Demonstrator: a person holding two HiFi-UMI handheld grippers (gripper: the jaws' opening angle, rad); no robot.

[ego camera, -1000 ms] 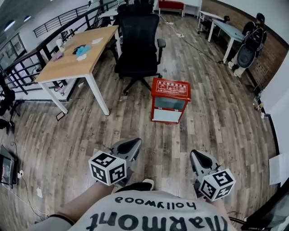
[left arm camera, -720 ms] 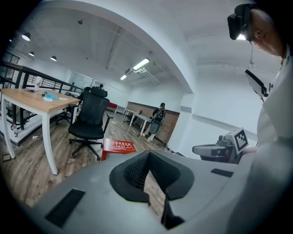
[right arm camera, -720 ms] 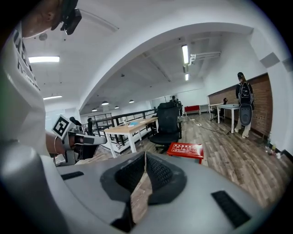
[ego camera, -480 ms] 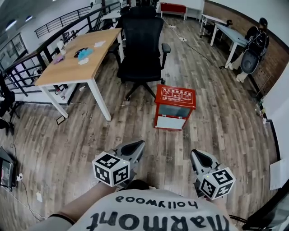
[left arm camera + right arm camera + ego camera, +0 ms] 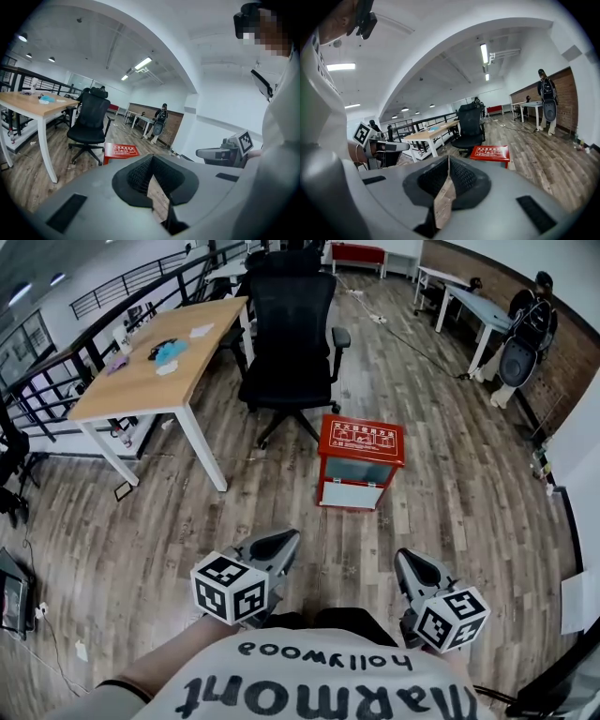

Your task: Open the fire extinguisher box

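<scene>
We hold the left gripper point(image 5: 272, 547) and the right gripper point(image 5: 417, 570) low in front of us, each with its jaws pressed together on nothing. The red fire extinguisher box point(image 5: 360, 461) stands on the wood floor point(image 5: 141, 521) well ahead, just in front of the black office chair point(image 5: 289, 324). The risk, as we judge it, is reaching it with shut jaws and shoving or tipping the box toward the chair instead of catching its door, whose handle is too small to make out.

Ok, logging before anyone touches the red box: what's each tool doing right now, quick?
Left tool: closed, holding nothing.
Right tool: closed, holding nothing.
</scene>
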